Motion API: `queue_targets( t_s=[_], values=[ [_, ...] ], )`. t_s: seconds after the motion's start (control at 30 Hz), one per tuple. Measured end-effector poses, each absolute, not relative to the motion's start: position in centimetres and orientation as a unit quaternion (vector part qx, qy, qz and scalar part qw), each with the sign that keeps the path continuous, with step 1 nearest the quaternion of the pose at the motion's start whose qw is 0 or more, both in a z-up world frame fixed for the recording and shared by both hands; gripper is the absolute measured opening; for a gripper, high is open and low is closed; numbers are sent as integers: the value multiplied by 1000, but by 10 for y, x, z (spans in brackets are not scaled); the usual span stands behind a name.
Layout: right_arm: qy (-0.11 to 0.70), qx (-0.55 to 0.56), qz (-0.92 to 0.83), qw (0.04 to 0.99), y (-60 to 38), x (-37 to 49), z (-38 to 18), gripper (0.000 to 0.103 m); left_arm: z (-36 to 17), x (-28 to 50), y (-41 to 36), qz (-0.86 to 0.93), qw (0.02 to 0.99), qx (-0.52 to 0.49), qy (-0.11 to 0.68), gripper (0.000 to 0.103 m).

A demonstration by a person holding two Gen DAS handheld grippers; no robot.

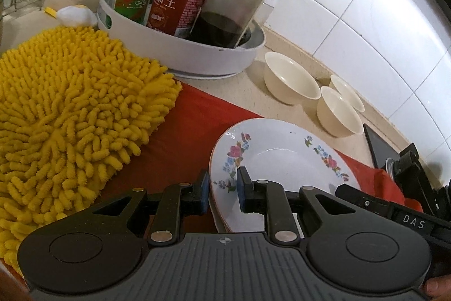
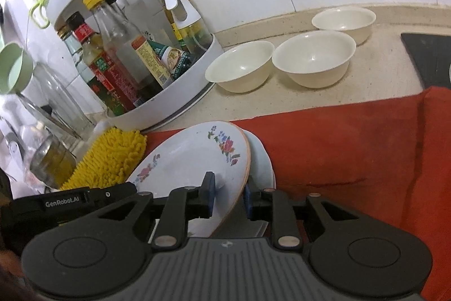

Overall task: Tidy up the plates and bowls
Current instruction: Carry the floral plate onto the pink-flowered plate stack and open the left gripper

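A white floral plate (image 1: 282,160) is held tilted over a red cloth (image 1: 197,126). My left gripper (image 1: 223,189) is shut on its left rim. My right gripper (image 2: 229,195) is shut on the opposite rim of the same floral plate (image 2: 191,160), which stands tilted. A second white plate (image 2: 262,162) lies just behind it on the red cloth (image 2: 352,137). Three cream bowls stand upright on the beige counter near the wall: one by the bottle rack (image 2: 241,69), a middle one (image 2: 315,58), a far one (image 2: 345,21). They also show in the left wrist view (image 1: 290,78).
A white round rack (image 1: 180,47) full of sauce bottles stands at the back, also in the right wrist view (image 2: 157,92). A yellow chenille mat (image 1: 70,109) lies left of the plate. A dark slab (image 2: 428,52) lies at the right. Glass jars (image 2: 50,154) stand far left.
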State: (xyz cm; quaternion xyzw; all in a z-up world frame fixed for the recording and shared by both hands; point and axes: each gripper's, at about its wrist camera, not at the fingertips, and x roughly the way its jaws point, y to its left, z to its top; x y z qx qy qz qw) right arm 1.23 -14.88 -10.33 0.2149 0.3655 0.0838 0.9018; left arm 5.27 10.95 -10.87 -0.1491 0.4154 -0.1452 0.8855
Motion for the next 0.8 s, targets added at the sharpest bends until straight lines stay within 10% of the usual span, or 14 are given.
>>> queue_targets(
  t_s=[0.8],
  values=[
    [391,14,56,918,-116,13,-91,32,-107,52,96,-146,896,-77,411,28]
  ],
)
